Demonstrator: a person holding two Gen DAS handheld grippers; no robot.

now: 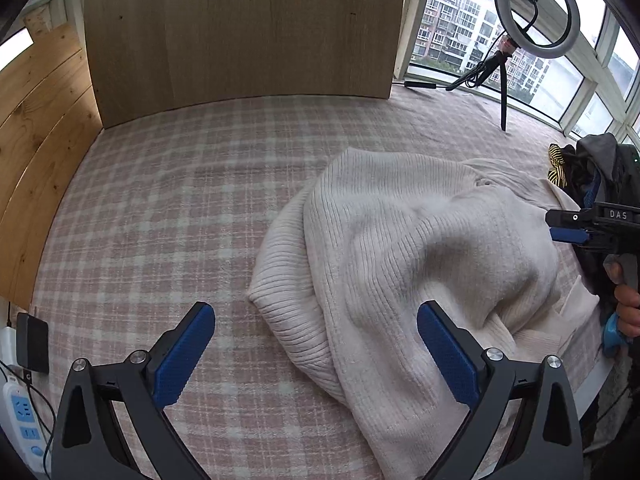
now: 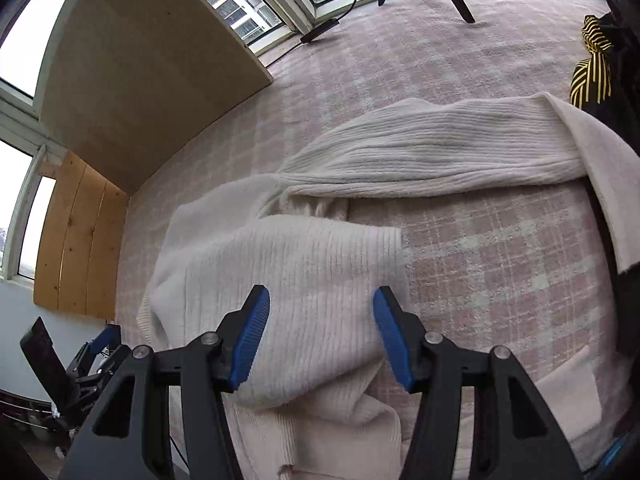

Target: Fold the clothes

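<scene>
Left wrist view. Left hand-held gripper (image 1: 316, 356): jaws spread wide, nothing between them, blue pads above the pink plaid blanket (image 1: 160, 200). Cream ribbed sweater (image 1: 400, 248): lies rumpled on the blanket, right of centre, its ribbed hem edge toward the left, one part reaching between the open fingers. Right hand-held gripper (image 1: 560, 226): enters from the right edge at the sweater's far side, held by a person's hand (image 1: 628, 312); from here I cannot tell its opening. Ring light (image 1: 536, 8) on tripod by the window. Pale wood board (image 1: 240, 32) upright at the blanket's far end.

Right wrist view. Right hand-held gripper (image 2: 322, 332): jaws apart, empty, poised over the sweater's (image 2: 304, 264) folded body. One sleeve lies stretched out to the right across the blanket (image 2: 500, 264). Yellow-and-black striped garment (image 2: 592, 68) at the right edge.
</scene>
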